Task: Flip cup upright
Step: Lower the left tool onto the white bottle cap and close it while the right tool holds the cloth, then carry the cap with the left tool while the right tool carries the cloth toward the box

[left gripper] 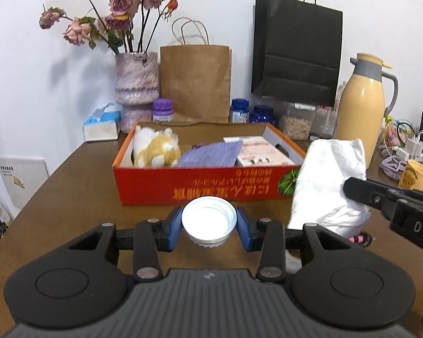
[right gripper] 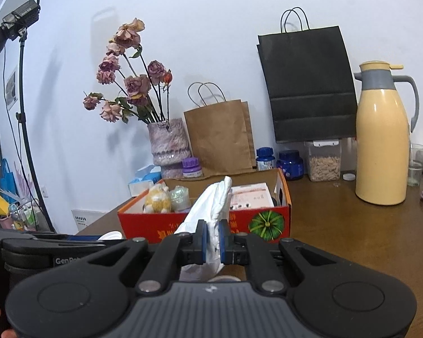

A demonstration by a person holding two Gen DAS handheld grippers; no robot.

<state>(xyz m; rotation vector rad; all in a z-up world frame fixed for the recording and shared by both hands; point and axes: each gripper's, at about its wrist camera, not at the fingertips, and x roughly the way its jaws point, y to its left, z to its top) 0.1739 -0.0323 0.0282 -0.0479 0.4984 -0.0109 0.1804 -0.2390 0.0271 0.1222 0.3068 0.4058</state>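
A: What is the left gripper (left gripper: 209, 226) holding?

B: It is squeezing a small white cup (left gripper: 209, 221) between its blue pads, jaws partly open around it. The cup's open mouth is facing the camera. It is hanging just in front of the red box (left gripper: 200, 183), above the brown table (left gripper: 70, 197).

A: And the right gripper (right gripper: 213, 243)?

B: Its jaws are pinching a white cloth (right gripper: 211, 205) tight, almost fully closed. The cloth is sticking up in front of the red box too.
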